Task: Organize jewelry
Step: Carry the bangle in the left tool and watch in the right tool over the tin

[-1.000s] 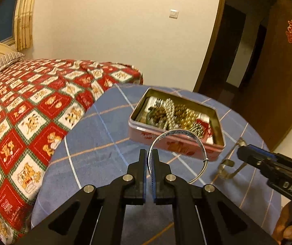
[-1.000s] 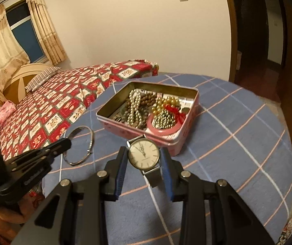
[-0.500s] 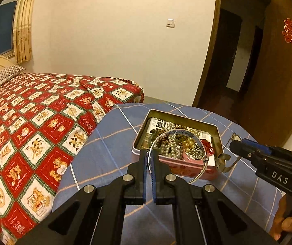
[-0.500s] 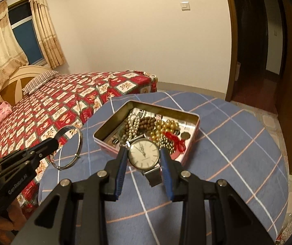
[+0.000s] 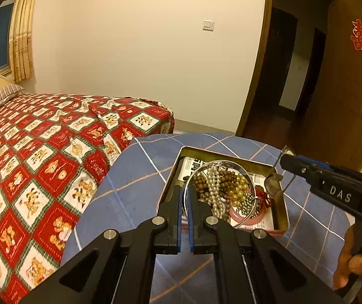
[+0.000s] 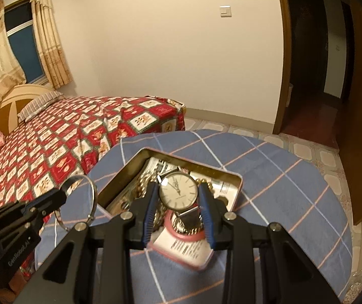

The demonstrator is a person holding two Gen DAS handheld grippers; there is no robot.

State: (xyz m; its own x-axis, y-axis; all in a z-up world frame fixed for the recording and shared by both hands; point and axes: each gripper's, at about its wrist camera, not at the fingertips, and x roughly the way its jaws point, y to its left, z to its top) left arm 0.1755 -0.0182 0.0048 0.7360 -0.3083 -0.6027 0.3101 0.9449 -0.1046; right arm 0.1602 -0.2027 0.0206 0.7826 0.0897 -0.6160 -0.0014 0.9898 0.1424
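Left gripper [image 5: 186, 202] pinches the thin silver bangle [image 5: 221, 192], right gripper [image 6: 178, 200] clamps the round white-faced watch [image 6: 178, 190]; lower both gently into the open pink tin [image 6: 239, 190], avoiding tangled beads.

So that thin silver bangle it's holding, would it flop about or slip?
Probably stiff: the bangle keeps a round hoop shape though the left gripper pinches only its rim. Its smooth, shiny metal looks slippery, so it may swivel. It appears thin, likely light.
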